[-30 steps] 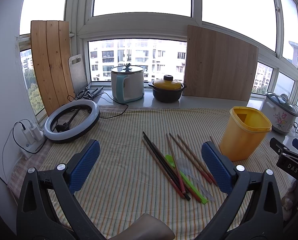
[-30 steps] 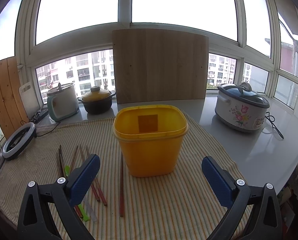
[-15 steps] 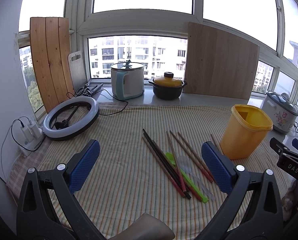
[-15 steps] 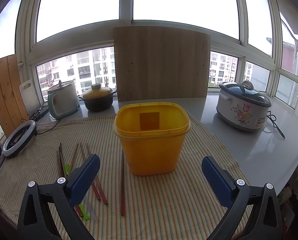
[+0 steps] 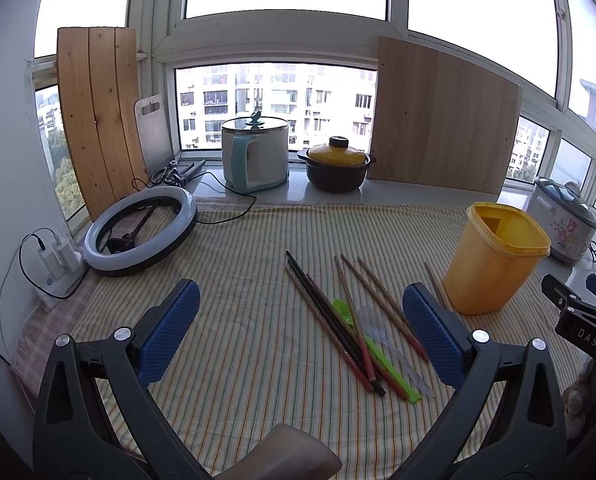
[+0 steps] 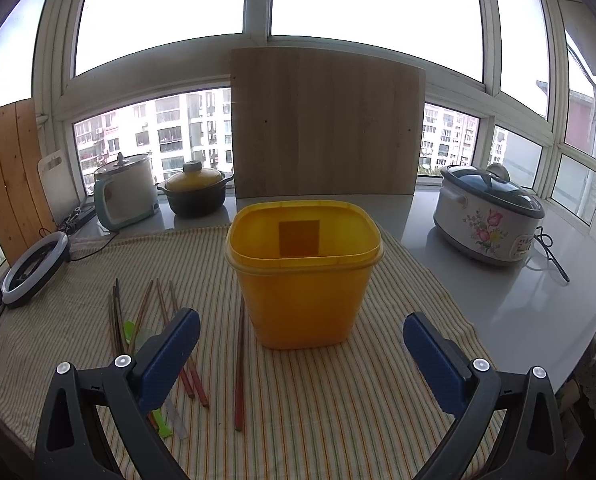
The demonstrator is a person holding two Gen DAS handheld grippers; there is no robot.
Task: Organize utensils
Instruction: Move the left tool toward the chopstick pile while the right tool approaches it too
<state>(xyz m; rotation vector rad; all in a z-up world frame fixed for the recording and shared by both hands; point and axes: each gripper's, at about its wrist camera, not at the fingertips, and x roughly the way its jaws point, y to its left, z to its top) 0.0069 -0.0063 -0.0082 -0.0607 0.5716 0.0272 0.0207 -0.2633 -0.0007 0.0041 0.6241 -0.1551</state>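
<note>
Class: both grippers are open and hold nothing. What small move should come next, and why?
Probably lower the left gripper toward the chopsticks on the striped cloth. They lie loose beside the yellow bin, which looks empty, and the right gripper already faces that bin.

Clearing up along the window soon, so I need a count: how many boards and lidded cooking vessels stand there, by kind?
Wooden boards: 2
White cutting board: 1
Electric cookers: 2
Yellow-lidded casserole: 1
Total: 6
</note>
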